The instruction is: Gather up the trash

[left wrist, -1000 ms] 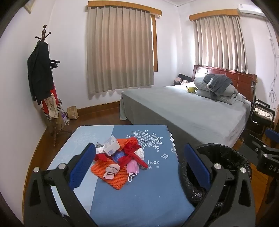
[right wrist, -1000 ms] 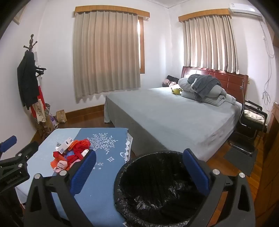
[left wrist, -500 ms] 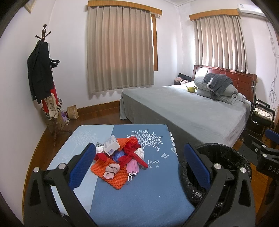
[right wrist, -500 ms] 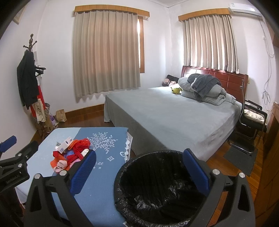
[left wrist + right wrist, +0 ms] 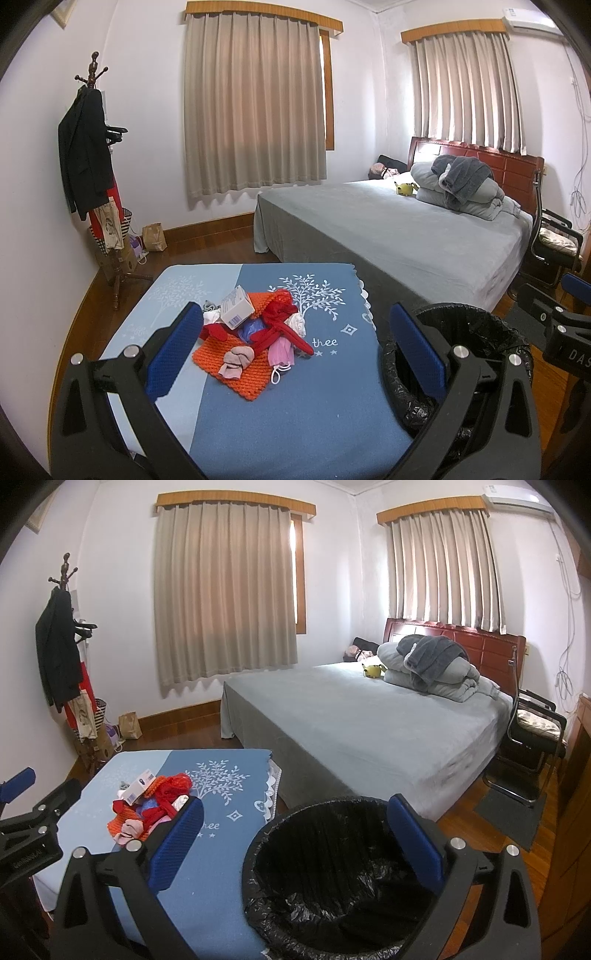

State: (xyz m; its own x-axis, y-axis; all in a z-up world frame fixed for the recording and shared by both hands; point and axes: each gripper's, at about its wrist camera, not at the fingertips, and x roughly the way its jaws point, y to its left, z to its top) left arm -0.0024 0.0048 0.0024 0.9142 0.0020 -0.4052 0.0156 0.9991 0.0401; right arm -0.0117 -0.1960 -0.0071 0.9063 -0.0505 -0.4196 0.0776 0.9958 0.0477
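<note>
With your left tool point(image 5: 295, 350) and right tool point(image 5: 295, 840) both wide open and empty, begin at the pile's top — the small white cardboard box point(image 5: 237, 312) on the orange knitted mat point(image 5: 236, 363); the black-lined round bin point(image 5: 343, 878) stands beside the blue-clothed table point(image 5: 295, 417).

Home bedroom, grey-sheeted bed point(image 5: 388, 236) with wooden headboard point(image 5: 491, 162), curtained windows point(image 5: 255, 107), coat stand point(image 5: 96, 177) hung with clothes
</note>
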